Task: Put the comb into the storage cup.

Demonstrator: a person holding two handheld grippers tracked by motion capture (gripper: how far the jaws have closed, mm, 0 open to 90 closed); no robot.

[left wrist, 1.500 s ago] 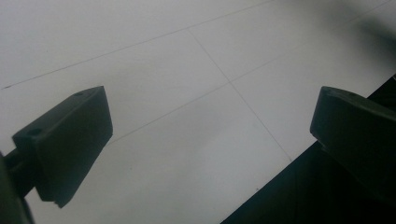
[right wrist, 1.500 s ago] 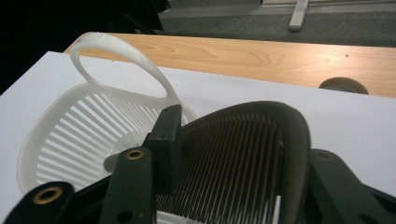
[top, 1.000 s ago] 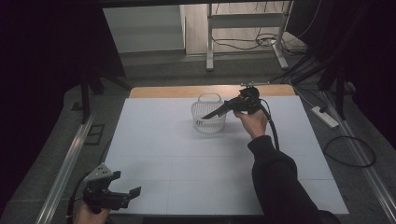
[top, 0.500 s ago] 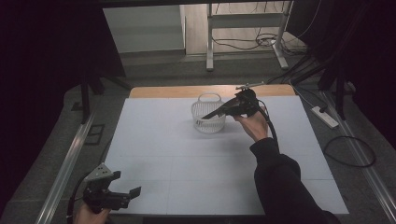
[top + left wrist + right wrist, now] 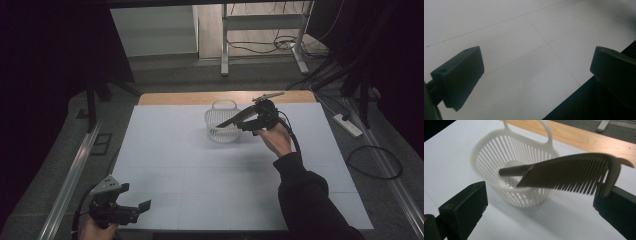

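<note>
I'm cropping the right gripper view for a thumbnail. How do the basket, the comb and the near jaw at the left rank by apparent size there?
1. White slatted basket: takes up the most area.
2. Dark comb: long but thin, its handle tip inside the basket.
3. Left jaw: looks smallest, though it is nearest the camera, which inflates it, so its gap to the comb is unsure.

Dim overall, with the white table top (image 5: 165, 150) as the brightest field and near-black surroundings left and right of it. Soft, faint shadow beneath the basket (image 5: 509, 167), cast toward the near side, perhaps from overhead light. Comb (image 5: 571, 173) teeth slightly blurred; jaws in both gripper views dark, underexposed, soft-edged. No glare.
</note>
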